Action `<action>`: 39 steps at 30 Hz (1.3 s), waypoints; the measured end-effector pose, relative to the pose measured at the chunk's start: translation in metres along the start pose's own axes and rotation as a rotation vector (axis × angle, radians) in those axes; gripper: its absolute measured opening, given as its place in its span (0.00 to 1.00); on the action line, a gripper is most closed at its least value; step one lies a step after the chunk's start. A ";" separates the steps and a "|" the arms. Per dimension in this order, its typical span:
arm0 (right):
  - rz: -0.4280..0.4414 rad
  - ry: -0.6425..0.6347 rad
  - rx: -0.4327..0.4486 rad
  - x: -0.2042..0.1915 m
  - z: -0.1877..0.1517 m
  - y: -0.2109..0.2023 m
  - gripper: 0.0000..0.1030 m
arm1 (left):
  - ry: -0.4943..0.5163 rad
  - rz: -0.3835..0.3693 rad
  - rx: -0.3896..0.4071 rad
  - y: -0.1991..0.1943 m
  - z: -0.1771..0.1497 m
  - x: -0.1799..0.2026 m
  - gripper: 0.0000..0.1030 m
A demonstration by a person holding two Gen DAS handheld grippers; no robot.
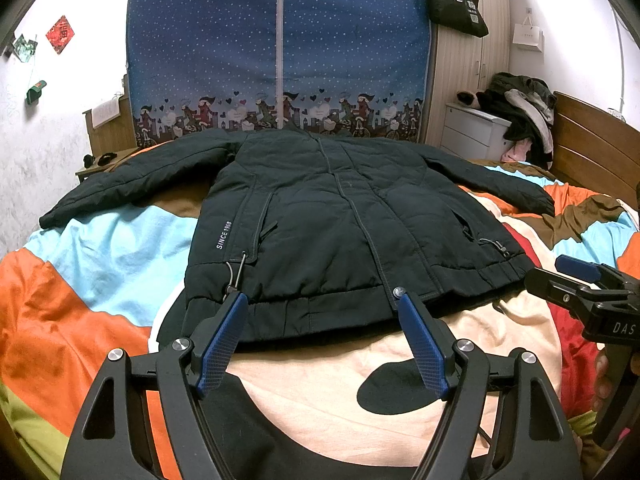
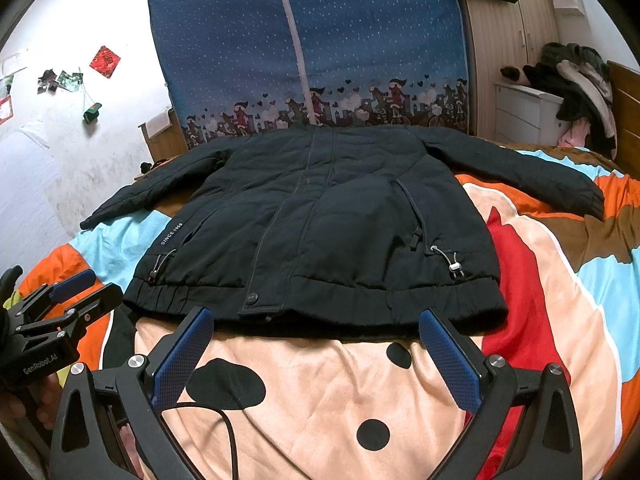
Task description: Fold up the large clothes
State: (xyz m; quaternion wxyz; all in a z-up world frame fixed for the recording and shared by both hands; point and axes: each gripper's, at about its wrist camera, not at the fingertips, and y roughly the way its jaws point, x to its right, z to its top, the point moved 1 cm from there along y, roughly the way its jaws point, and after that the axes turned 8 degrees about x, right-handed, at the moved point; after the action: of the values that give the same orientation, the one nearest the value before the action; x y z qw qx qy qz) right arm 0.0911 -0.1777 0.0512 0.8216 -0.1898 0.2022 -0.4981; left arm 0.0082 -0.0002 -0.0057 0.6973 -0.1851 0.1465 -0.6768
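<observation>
1. The bed, under a patchwork quilt (image 1: 100,264) of orange, pale blue, peach and brown cloth, carries everything; behind it stands a tall blue fabric wardrobe (image 1: 280,48) with white dots and a printed band of cyclists.
2. The large dark padded jacket (image 1: 320,216) lies front-up and flat across the quilt, both sleeves spread outward, its elastic hem nearest the cameras.
3. The left gripper (image 1: 322,300), black with blue ribbed pads, hovers just short of the hem, jaws wide and empty.
4. The right gripper (image 2: 316,318), of the same build, is also near the hem, jaws wide with nothing between them.
5. Judgement: folding has not begun. The next move probably calls for each gripper to reach out to a sleeve or side edge, pinch the thick cloth, and carry it inward over the body.
6. Writing: "SINCE 1968" in white near the jacket's left pocket; "GenRobot.AI" on the left gripper's body as seen from the right wrist.
</observation>
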 end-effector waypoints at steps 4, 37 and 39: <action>-0.009 -0.005 -0.025 -0.003 -0.004 0.002 1.00 | 0.003 0.012 -0.013 0.001 -0.001 -0.001 0.70; -0.151 -0.189 -0.226 0.093 0.181 0.106 1.00 | 0.296 0.014 -0.201 0.191 0.146 0.032 0.70; -0.199 -0.149 -0.201 0.121 0.184 0.118 1.00 | 0.307 -0.001 -0.177 0.216 0.148 0.045 0.70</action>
State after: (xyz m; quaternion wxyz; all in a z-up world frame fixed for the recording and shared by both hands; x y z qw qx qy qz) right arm 0.3259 -0.2142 0.1291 0.7579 -0.3266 0.1695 -0.5387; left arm 0.2699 -0.0330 0.0293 0.6475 -0.1405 0.3102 -0.6817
